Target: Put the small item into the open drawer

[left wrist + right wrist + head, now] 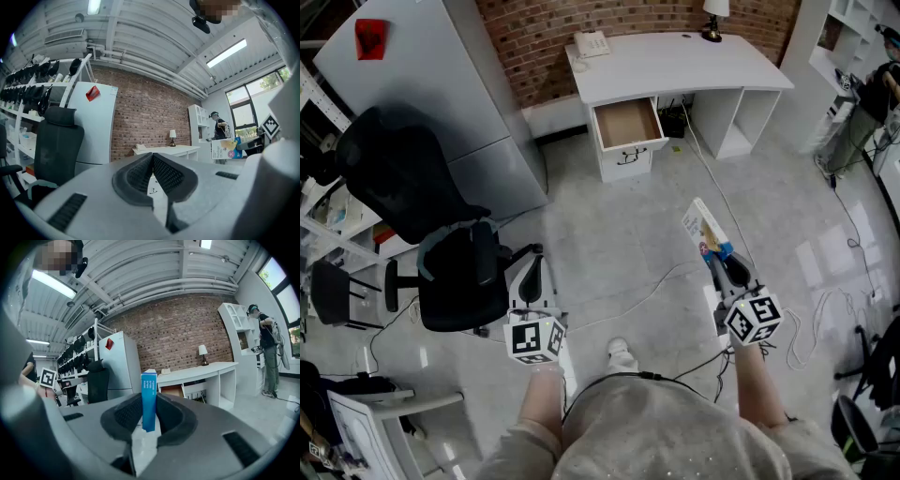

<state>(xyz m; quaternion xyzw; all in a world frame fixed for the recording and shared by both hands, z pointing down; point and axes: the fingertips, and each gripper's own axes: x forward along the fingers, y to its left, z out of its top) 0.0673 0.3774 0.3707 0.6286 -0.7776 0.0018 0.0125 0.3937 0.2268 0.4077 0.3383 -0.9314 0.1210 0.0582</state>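
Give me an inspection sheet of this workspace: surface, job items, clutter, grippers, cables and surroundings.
Surface: white desk, top mostly bare; grey floor in front of it.
Job's things: drawer pulled open, looks empty; thin box held in the air, well short of the drawer.
Clutter: phone and lamp on the desk.
Grippers: right gripper shut on the box; left gripper shut, nothing in it.
Cables: floor cable trails from the desk across the floor.
Surroundings: black chair at left; brick wall behind the desk.
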